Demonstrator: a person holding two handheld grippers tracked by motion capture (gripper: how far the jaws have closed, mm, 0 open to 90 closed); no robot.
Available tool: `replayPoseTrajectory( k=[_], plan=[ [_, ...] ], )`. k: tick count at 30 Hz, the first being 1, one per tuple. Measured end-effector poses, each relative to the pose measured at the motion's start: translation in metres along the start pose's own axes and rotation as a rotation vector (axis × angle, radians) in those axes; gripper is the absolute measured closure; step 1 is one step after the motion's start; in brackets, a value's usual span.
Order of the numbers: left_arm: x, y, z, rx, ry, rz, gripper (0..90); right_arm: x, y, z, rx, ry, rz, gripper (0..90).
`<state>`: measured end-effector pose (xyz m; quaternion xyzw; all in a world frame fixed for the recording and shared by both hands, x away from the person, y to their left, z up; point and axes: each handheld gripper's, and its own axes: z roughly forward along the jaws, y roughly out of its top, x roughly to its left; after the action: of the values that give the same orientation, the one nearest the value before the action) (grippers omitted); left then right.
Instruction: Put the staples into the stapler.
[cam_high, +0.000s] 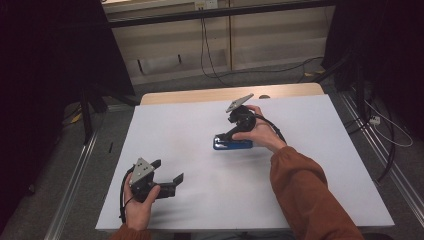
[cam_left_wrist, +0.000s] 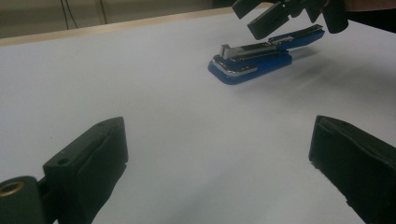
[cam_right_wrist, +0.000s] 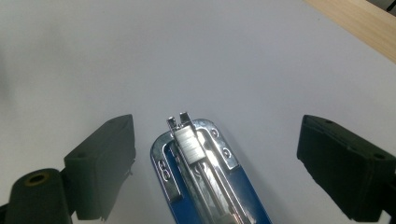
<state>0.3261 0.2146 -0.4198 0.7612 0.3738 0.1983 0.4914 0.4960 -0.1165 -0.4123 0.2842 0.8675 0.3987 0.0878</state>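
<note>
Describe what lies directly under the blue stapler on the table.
The stapler rests flat on the white table. Nothing else shows beneath it; its base hides the spot underneath. The right gripper hovers over its rear, jaws open.

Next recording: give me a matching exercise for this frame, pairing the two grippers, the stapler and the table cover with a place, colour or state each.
Things:
1. left gripper
2. right gripper
3. stapler
4. table cover

Descriptions:
A. blue, lying flat, metal staple channel showing
B. plain white
C. open, at the near left, nothing between its jaws
D. open, jaws on either side of the blue thing without pressing it

Pairs: 1-C, 2-D, 3-A, 4-B
</note>
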Motion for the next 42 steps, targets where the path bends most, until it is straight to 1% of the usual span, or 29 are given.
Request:
replayPoseTrajectory(
  k=[4,6,9,11,14,15,17,19,23,29,34,36,38,42],
  plan=[
    [0.0,0.0,0.0,0.0,0.0,0.001,4.7,0.0,-0.003,-0.004,-0.007,-0.016,0.021,8.4],
    [0.0,0.0,0.0,0.0,0.004,0.001,4.7,-0.001,-0.005,-0.006,-0.019,-0.034,0.039,7.5],
    [0.001,0.0,0.0,-0.004,0.008,-0.005,4.6,-0.001,-0.008,-0.007,-0.03,-0.029,0.052,7.0],
    [0.001,0.0,-0.001,-0.004,0.012,-0.004,4.5,0.0,-0.009,-0.008,-0.03,-0.04,0.063,7.1],
    [0.001,0.0,-0.001,-0.001,0.008,-0.005,4.5,0.002,-0.011,-0.011,-0.05,-0.042,0.079,7.2],
    [0.001,0.0,-0.001,-0.001,0.008,-0.005,4.5,0.003,-0.011,-0.011,-0.057,-0.049,0.081,7.1],
    [0.001,0.0,0.0,-0.002,0.008,-0.006,4.5,0.005,-0.012,-0.013,-0.056,-0.059,0.063,6.9],
    [0.001,0.0,0.0,-0.001,0.006,-0.004,4.5,0.008,-0.012,-0.014,-0.056,-0.078,0.055,6.9],
    [0.001,0.0,0.0,-0.001,0.008,-0.001,4.5,0.012,-0.015,-0.018,-0.076,-0.112,0.062,6.6],
    [0.002,0.0,0.0,0.002,0.009,-0.003,4.6,0.015,-0.024,-0.024,-0.113,-0.145,0.098,6.4],
    [0.001,0.0,0.001,0.0,0.008,-0.01,4.5,0.016,-0.03,-0.031,-0.142,-0.17,0.114,6.4],
    [0.001,-0.001,0.001,0.0,0.009,-0.01,4.6,0.017,-0.033,-0.034,-0.151,-0.172,0.126,6.2],
    [0.001,-0.001,0.0,0.003,0.007,-0.009,4.6,0.017,-0.036,-0.037,-0.153,-0.184,0.129,5.9],
    [0.003,-0.002,0.0,0.002,0.01,-0.016,4.6,0.018,-0.042,-0.045,-0.179,-0.208,0.147,5.6]
  ],
)
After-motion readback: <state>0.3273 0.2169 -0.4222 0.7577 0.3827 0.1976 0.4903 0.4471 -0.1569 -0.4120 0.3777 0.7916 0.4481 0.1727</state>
